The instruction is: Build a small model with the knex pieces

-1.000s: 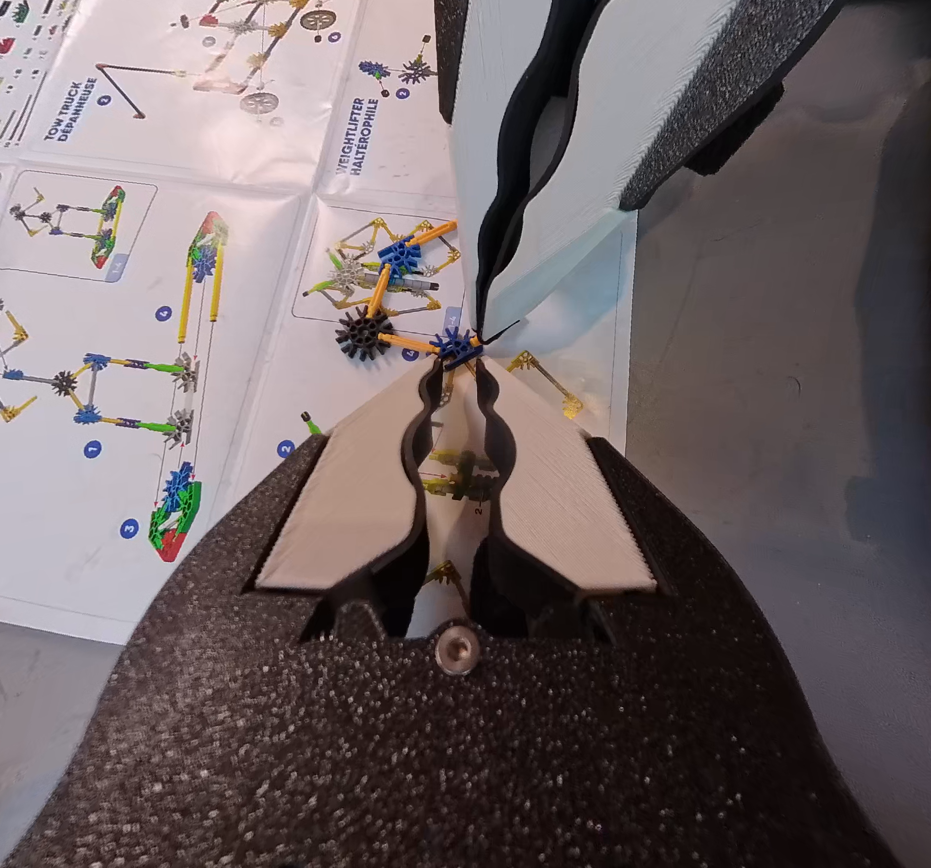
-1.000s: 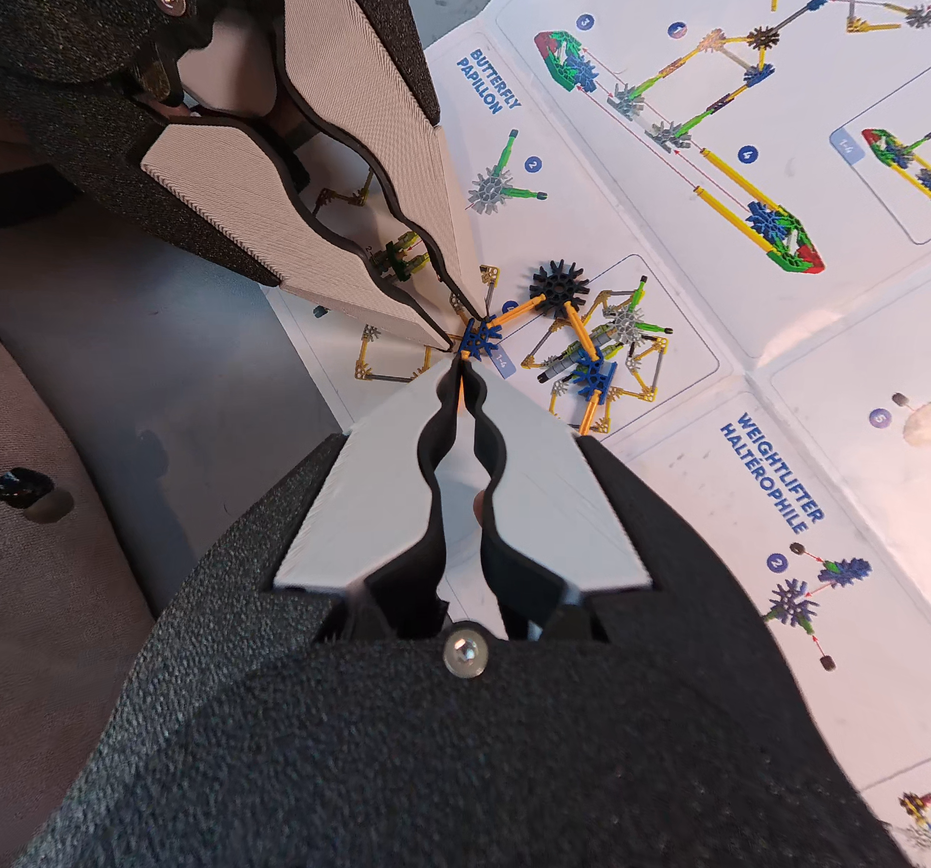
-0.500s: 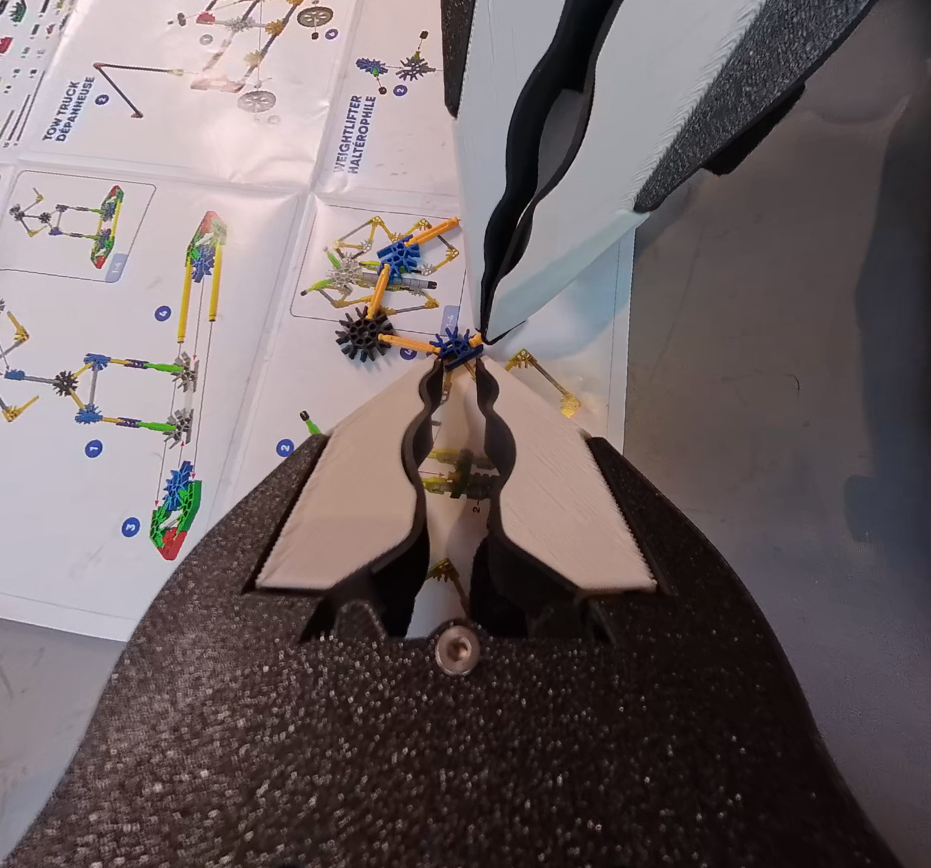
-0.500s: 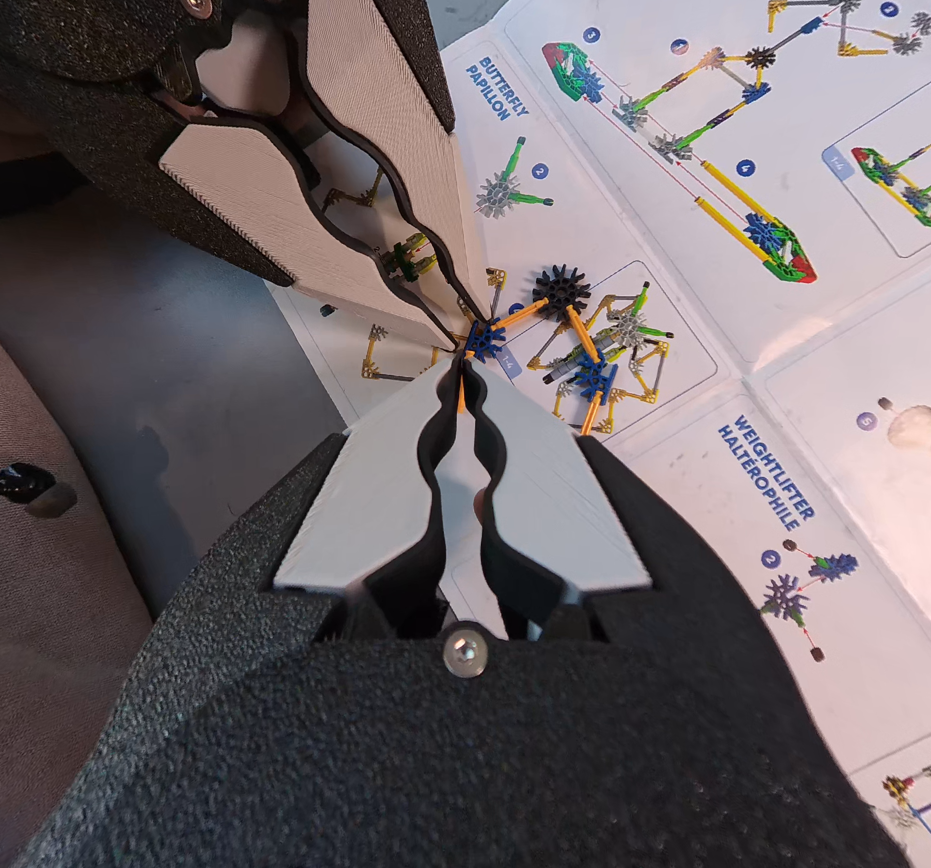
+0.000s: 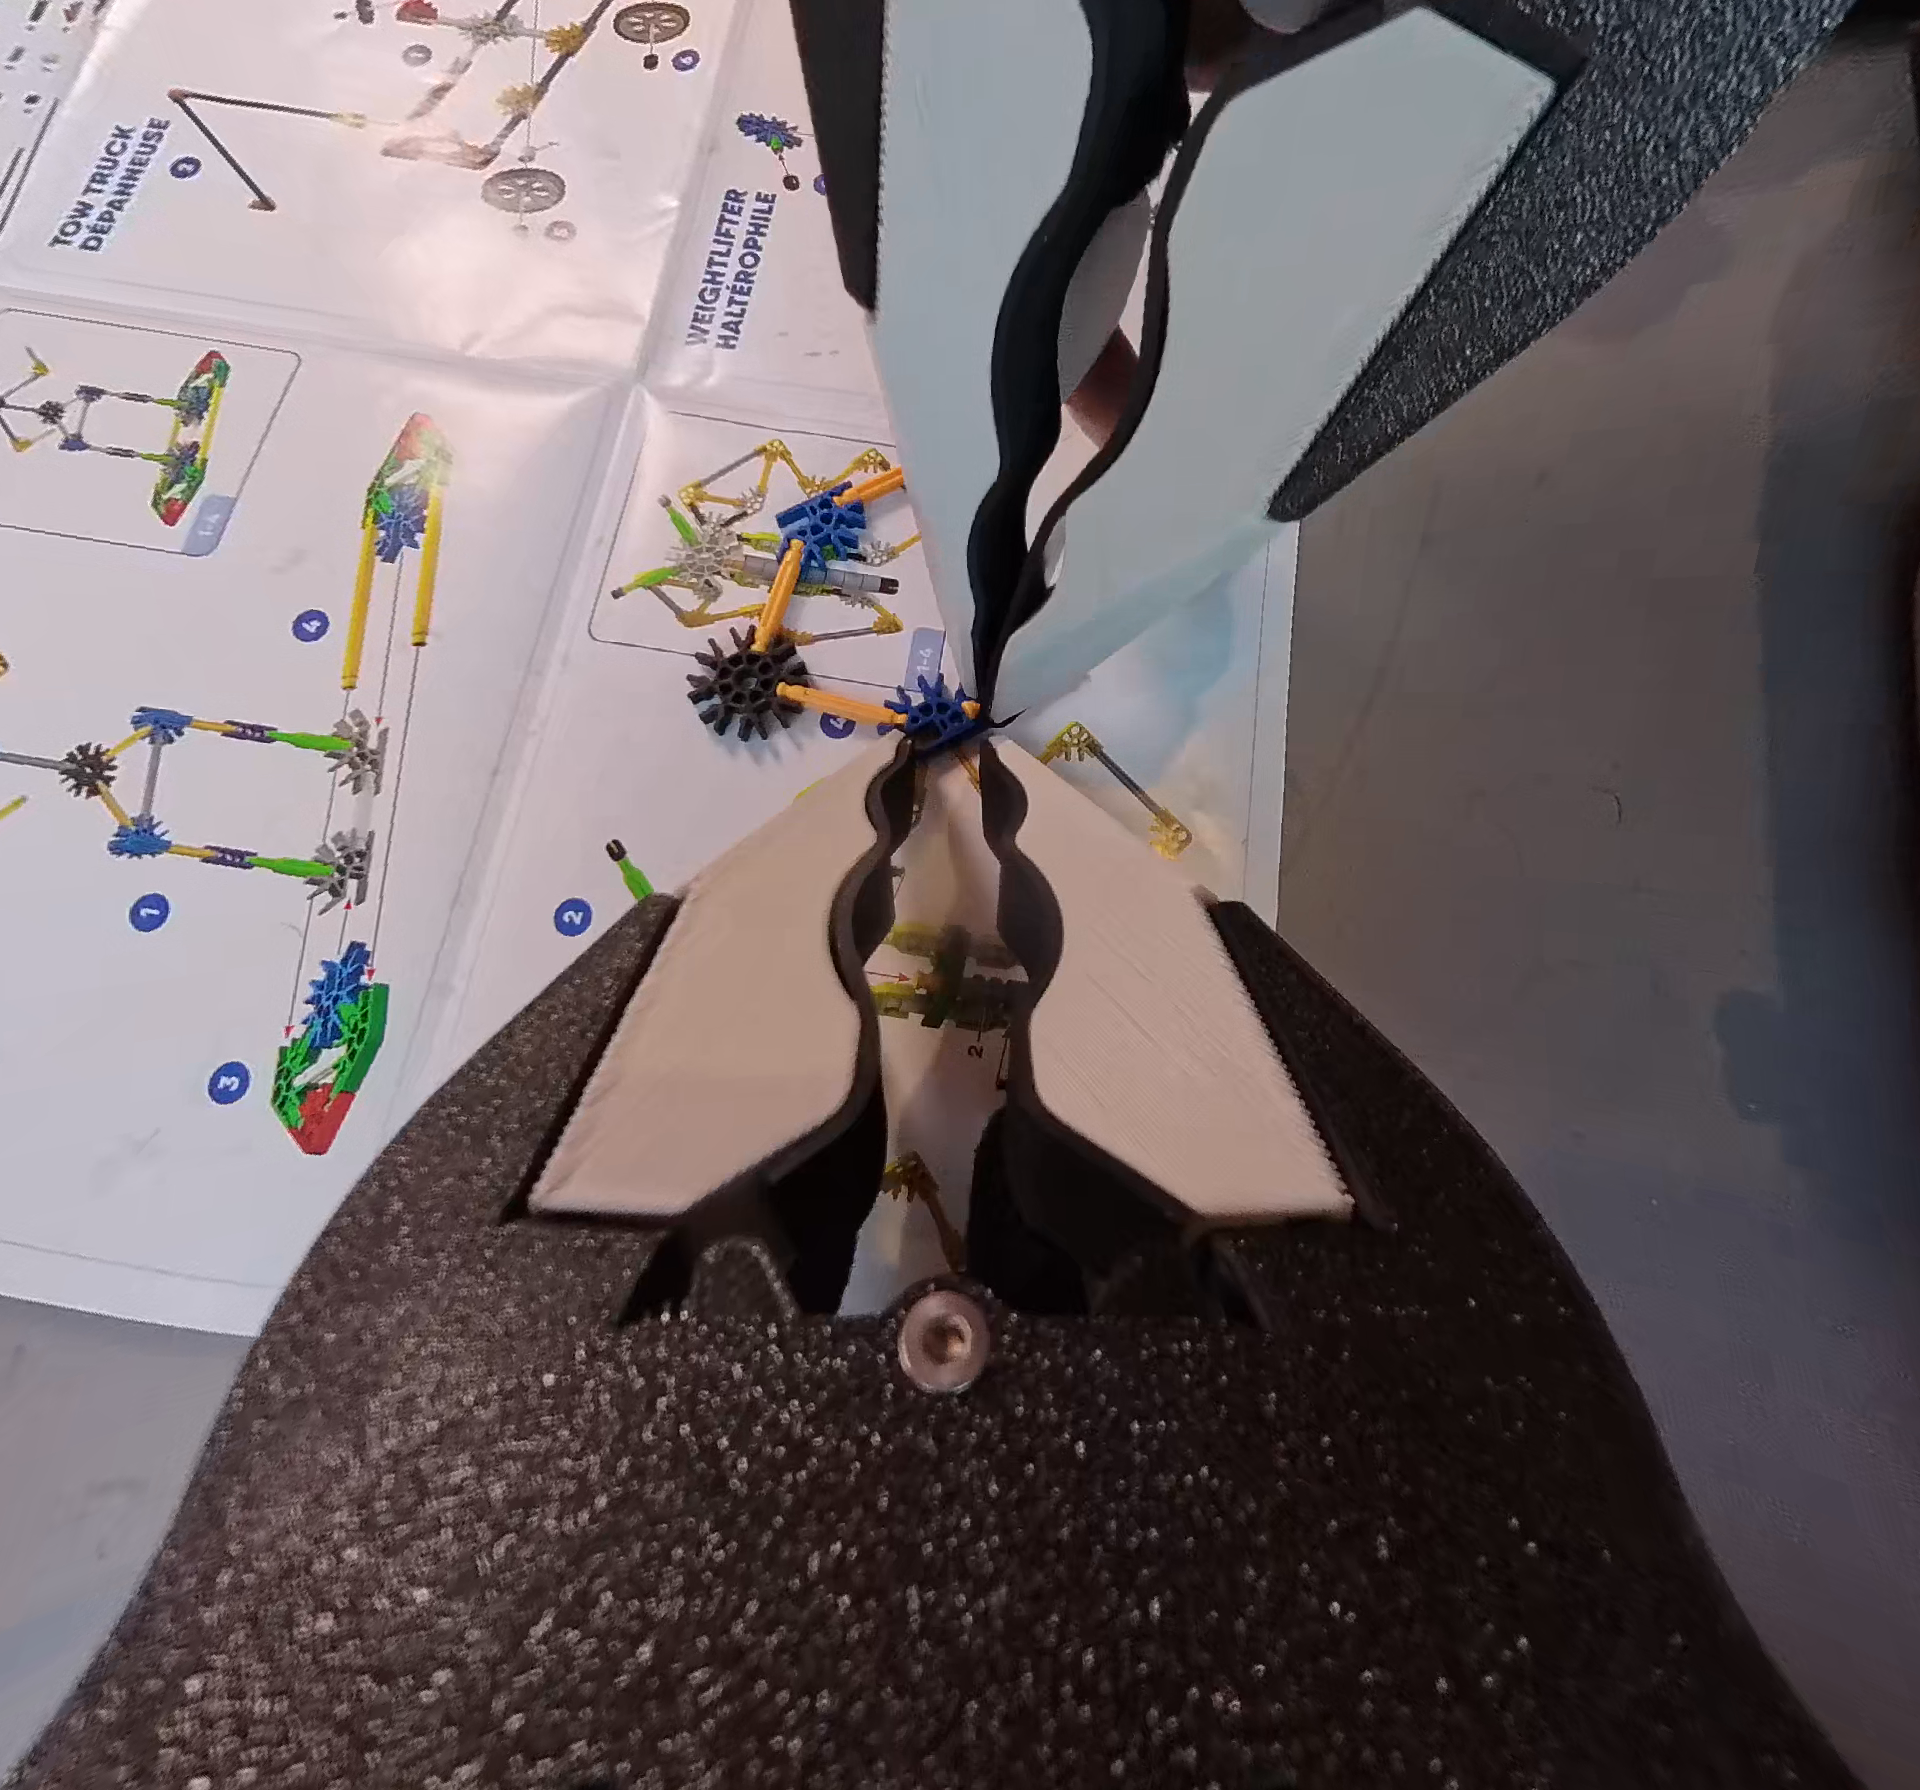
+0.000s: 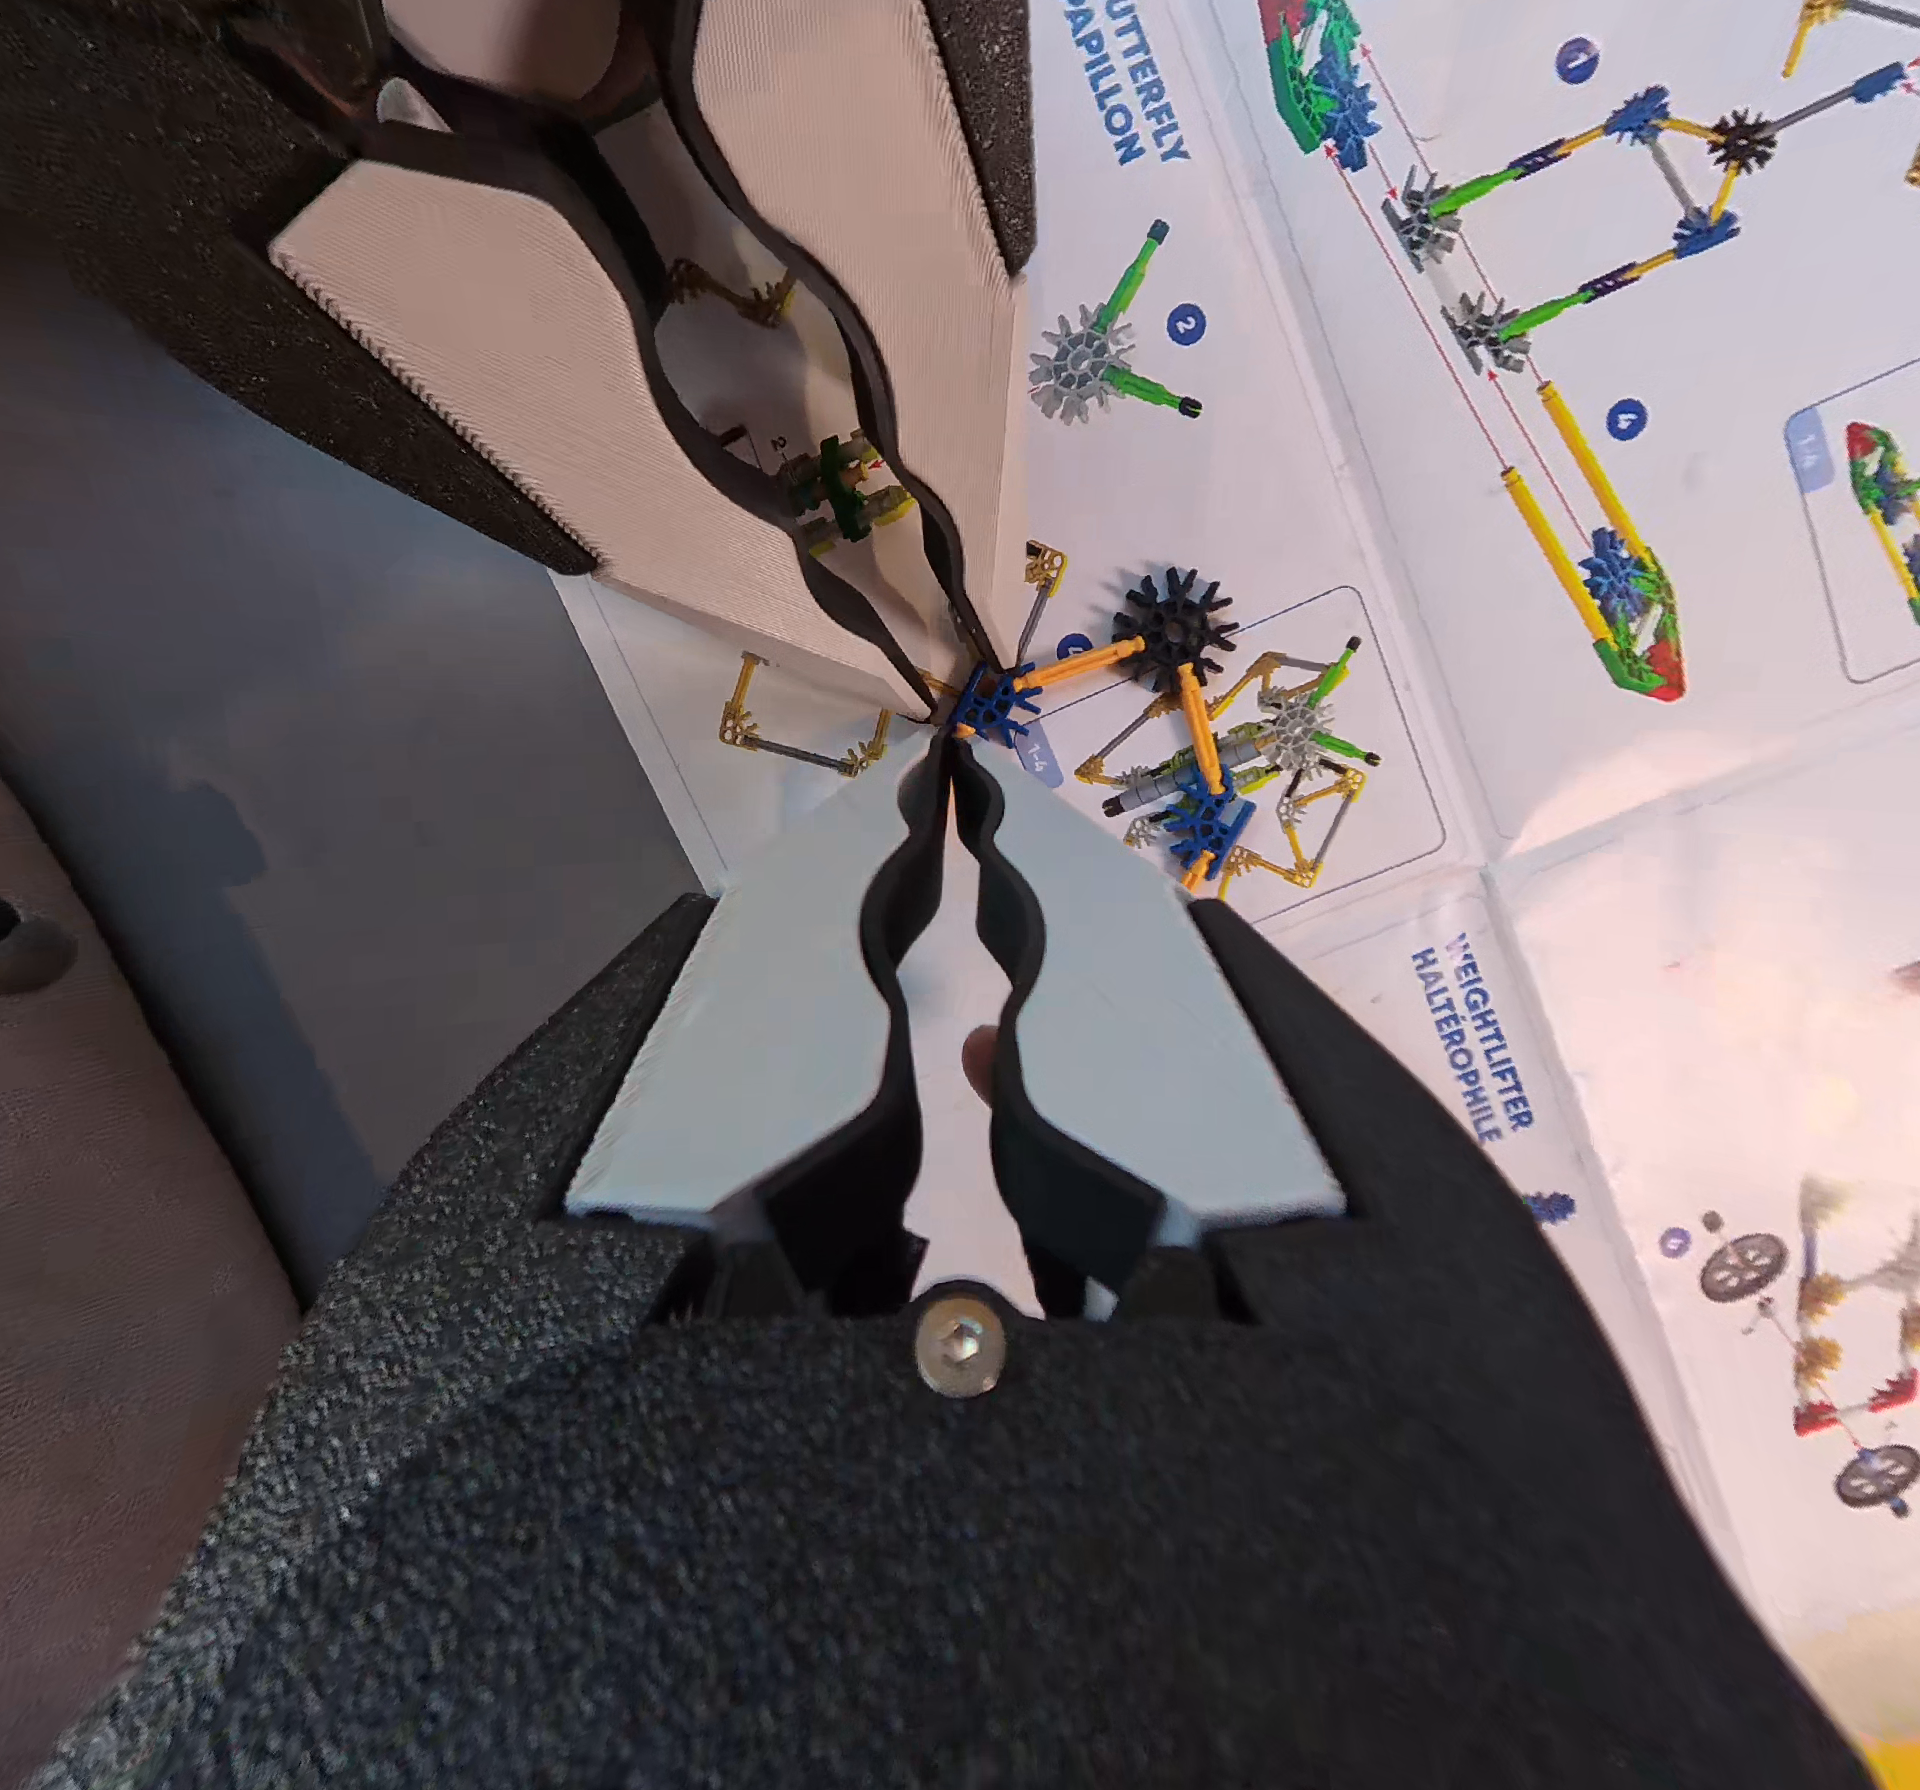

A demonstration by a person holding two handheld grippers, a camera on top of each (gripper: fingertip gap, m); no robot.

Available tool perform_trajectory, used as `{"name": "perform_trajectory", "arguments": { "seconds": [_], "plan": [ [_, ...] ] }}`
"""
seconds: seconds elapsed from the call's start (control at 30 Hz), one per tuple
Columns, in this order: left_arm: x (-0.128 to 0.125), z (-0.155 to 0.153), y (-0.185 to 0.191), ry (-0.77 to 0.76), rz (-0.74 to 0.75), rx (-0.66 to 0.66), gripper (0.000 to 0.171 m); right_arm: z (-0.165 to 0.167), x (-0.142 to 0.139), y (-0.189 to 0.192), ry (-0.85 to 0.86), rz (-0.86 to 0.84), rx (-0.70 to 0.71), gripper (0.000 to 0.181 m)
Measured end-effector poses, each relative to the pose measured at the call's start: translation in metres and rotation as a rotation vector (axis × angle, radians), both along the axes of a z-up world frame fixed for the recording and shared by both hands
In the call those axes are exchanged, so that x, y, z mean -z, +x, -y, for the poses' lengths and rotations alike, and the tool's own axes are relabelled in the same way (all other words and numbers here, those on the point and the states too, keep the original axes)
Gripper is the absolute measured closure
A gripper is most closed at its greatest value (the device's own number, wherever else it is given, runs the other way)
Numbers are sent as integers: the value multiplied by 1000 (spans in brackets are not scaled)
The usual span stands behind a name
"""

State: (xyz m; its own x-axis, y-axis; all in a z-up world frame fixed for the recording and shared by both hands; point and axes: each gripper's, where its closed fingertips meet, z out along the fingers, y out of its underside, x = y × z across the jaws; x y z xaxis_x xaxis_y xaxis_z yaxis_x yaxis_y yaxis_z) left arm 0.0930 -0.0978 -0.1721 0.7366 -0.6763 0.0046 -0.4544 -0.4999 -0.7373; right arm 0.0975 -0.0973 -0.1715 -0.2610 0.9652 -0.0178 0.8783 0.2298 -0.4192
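Gripping the blue connector [image 5: 938, 712] atop the instruction sheet [image 5: 499, 306], left gripper [image 5: 940, 753] jaws clamp it; right gripper [image 6: 951, 741] jaws pinch an orange rod [image 6: 949, 790] at the connector. Alignment should stay straight.

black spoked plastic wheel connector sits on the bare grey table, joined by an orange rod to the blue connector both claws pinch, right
Not quite. The black spoked plastic wheel connector lies on the white printed instruction sheet, not on the bare grey table; the left wrist view shows it. The orange rod does join it to the blue connector.

Printed headings, seemingly numbered steps, instruction sheet [image 5: 540, 369]
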Motion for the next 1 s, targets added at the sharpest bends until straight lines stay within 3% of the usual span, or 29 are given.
{"name": "perform_trajectory", "arguments": {
  "seconds": [0.17,0.33,0.53,0.73,0.83,1.0],
  "plan": [
    [0,0,0,0,3,-1,159,2,1,-1,70,68,-130,181],
    [0,1,0,-2,6,2,158,2,2,0,23,102,-223,181],
    [0,1,-1,-5,16,4,158,2,-9,-1,-91,-99,-187,181],
    [0,1,0,4,9,9,158,-16,-39,8,-119,-348,-130,163],
    [0,0,-1,11,9,9,158,-37,-23,22,-63,-308,-84,153],
    [-7,0,-1,40,-2,7,157,-48,-9,29,-86,-272,-31,155]
  ]
}}
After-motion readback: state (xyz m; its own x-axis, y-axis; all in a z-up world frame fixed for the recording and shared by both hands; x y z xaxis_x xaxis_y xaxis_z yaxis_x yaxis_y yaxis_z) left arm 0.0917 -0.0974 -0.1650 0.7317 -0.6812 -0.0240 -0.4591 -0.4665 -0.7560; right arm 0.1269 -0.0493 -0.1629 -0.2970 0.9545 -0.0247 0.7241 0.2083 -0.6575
